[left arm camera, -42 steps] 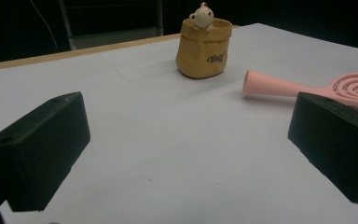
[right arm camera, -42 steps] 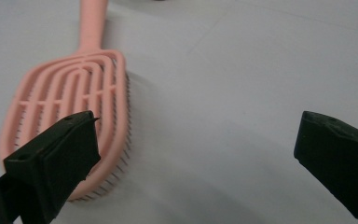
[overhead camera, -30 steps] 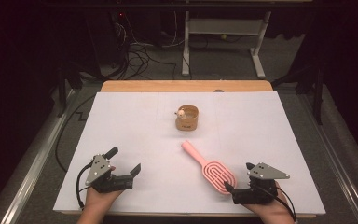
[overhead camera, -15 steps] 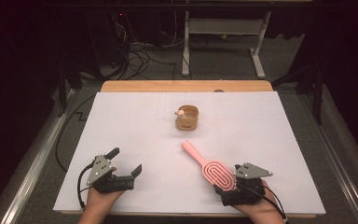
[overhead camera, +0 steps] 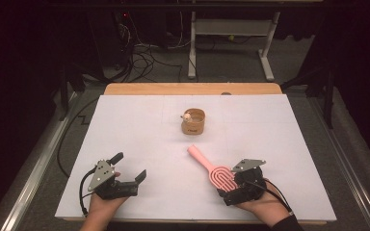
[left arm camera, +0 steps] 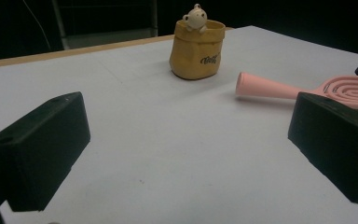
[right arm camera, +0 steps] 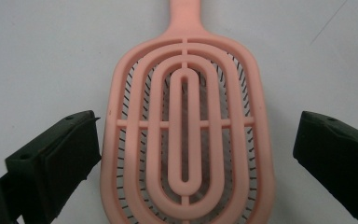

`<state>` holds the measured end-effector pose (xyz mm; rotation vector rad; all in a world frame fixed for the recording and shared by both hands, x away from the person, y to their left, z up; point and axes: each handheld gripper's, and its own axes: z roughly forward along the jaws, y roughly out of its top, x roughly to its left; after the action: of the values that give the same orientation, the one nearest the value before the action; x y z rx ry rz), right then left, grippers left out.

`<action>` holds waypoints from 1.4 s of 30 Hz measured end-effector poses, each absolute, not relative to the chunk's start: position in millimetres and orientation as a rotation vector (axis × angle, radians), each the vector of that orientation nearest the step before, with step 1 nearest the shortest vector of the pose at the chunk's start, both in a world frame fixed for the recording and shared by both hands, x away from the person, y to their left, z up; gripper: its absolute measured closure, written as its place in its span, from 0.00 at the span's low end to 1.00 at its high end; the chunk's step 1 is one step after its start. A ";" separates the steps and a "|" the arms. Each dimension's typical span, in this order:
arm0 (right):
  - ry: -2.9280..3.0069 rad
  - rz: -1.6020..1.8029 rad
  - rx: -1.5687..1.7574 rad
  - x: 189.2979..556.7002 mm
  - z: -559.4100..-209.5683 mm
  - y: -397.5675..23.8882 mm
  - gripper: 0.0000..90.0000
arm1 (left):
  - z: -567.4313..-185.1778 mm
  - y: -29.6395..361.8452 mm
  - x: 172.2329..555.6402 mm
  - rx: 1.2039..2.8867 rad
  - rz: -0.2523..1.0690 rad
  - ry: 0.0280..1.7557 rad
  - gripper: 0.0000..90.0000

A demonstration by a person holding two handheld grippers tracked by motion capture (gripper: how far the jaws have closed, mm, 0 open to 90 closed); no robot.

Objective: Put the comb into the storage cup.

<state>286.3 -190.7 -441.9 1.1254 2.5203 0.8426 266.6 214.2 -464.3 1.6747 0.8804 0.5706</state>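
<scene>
Your right tool [overhead camera: 235, 183] sits low on the desk [overhead camera: 139, 125], near your edge of it. Its jaws are wide apart. The pink brush [overhead camera: 212, 168] lies flat on the desk, and its round head is right between those two jaws. In the right gripper view, the brush [right arm camera: 186, 126] has one black jaw on each side. The jaw on the left of that view is just beside the brush's rim, and you cannot tell if it touches. The jaw on the right of that view stands a bit off from the rim. The brush lies with its bristles down, and they peek through the gaps in the head. Its handle points away from you, toward the middle of the desk.

Your left tool [overhead camera: 125, 175] rests on the desk too, far from the brush. Its jaws are also wide apart, with nothing between them. In the left gripper view you see bare white desk [left arm camera: 168, 154] between the jaws.

A small yellow cup [overhead camera: 193, 121] stands upright past the brush, near the middle of the desk. A tiny bear [left arm camera: 195, 17] peeks over its rim. The cup and the brush handle are near each other but not touching.
</scene>
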 end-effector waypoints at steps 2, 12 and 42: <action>2.538 0.806 1.118 287.9 -441.1 -187.9 0.02 | -464.1 214.0 266.4 1.677 0.570 0.873 0.00; 2.607 0.652 1.100 291.2 -436.1 -173.8 0.11 | -462.9 215.4 266.9 1.655 0.557 0.877 0.00; 2.652 0.540 1.092 300.2 -439.1 -162.5 0.21 | -463.7 213.1 266.6 1.672 0.569 0.873 0.00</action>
<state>300.2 -162.5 -439.1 1.0924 2.6522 0.5402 266.6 213.1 -463.7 1.6717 0.8732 0.5690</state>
